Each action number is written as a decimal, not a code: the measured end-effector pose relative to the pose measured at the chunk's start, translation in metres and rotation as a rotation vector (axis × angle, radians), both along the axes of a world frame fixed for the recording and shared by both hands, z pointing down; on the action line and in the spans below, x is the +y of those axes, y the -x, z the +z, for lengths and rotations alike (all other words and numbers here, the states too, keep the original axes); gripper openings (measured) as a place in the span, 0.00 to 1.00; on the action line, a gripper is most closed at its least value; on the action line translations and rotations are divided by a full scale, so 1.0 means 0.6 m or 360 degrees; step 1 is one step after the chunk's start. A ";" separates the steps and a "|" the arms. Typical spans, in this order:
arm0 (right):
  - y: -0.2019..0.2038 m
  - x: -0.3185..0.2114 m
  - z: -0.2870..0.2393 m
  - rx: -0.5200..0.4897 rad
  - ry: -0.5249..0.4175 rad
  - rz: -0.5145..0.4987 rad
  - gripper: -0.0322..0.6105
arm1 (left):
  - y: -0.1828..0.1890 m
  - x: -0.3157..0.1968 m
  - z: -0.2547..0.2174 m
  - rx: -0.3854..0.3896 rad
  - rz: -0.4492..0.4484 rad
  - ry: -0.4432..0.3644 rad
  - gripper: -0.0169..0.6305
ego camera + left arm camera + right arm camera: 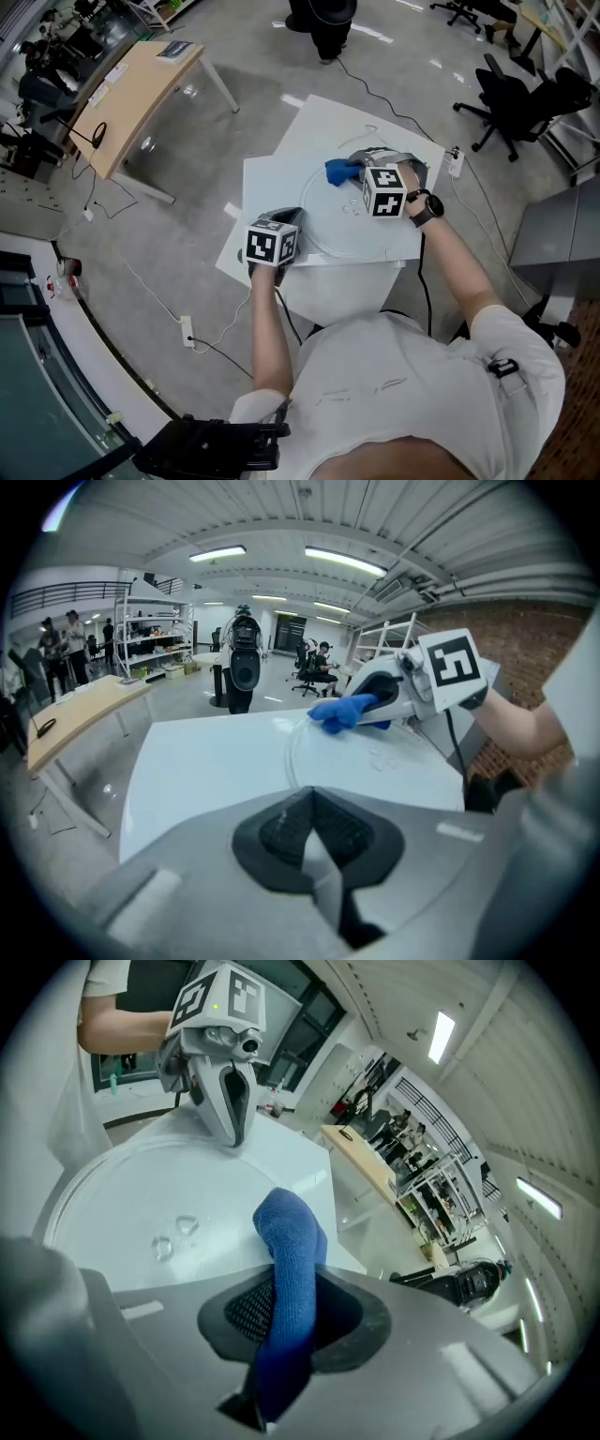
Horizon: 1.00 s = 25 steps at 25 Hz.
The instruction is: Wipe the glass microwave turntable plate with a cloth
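- Glass makes the glass turntable plate (328,228) stiff, weighty for so thin a disc and slick under a rag. It is likely to chip if its edge is knocked. It lies flat on the white table (281,178), straight in front of the person.
- The safest hold, I judge, is a flat pinch at the rim, so the disc cannot spin or skate while rubbed. That also leaves the middle free for wiping.
- At the near side, the left gripper (316,841) has its jaws drawn almost together. A thin pale sliver sits between the pads and looks to be the plate's rim. I read it as clamped there to steady the disc.
- Across from it, the right gripper (281,1321) is clamped on a blue cloth (291,1241), which is soft and limp. One fold stands out ahead of the jaws over the plate's far side.
- Only the right gripper view shows the cloth running right down between the pads. It also shows two small clear lumps (173,1237) near the plate's middle, and I cannot tell whether they are drops or moulded lugs.
- Only the head view gives the whole round outline, with the grippers at opposite sides of it.
- No view settles whether the cloth is pressing on the glass.
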State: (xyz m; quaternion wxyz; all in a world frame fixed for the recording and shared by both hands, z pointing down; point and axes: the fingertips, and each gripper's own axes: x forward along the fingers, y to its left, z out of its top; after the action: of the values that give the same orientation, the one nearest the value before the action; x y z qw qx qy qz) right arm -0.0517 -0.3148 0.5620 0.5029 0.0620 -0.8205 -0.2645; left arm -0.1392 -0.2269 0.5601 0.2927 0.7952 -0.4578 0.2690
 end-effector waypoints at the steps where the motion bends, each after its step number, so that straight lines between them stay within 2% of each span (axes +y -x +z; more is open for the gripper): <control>1: -0.026 -0.005 0.000 0.0033 -0.0005 0.0023 0.16 | 0.000 0.001 0.000 0.0000 0.0002 -0.0002 0.03; 4: -0.097 0.002 -0.003 0.0113 0.0020 0.0056 0.17 | 0.002 0.002 0.001 -0.0004 0.0009 -0.0007 0.03; 6: -0.134 0.027 -0.005 0.0147 0.0091 0.0042 0.17 | 0.003 0.001 0.001 -0.0007 0.0014 -0.0007 0.03; 9: -0.169 0.094 -0.008 0.0193 0.0250 -0.0044 0.17 | 0.001 0.001 0.001 -0.0006 0.0016 -0.0005 0.03; 12: -0.175 0.165 -0.011 0.0236 0.0372 -0.0178 0.17 | 0.001 0.001 -0.002 -0.0008 0.0016 -0.0004 0.03; 16: -0.139 0.229 -0.011 0.0238 0.0414 -0.0334 0.17 | 0.002 0.002 -0.005 -0.0002 0.0015 -0.0004 0.03; 20: -0.062 0.277 -0.011 0.0090 0.0501 -0.0446 0.17 | 0.002 0.000 -0.003 -0.0006 0.0008 -0.0005 0.03; 22: -0.024 0.283 -0.008 0.0008 0.0506 -0.0456 0.18 | 0.000 0.001 -0.001 -0.0005 0.0005 -0.0002 0.03; 25: 0.033 0.246 -0.005 -0.0126 0.0461 -0.0349 0.18 | 0.001 0.001 -0.001 0.0000 -0.0001 0.0005 0.03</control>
State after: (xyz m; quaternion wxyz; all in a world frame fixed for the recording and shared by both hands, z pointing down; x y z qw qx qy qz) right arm -0.0712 -0.1673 0.5588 0.4420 -0.0906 -0.8710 -0.1942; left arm -0.1395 -0.2266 0.5596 0.2942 0.7946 -0.4577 0.2696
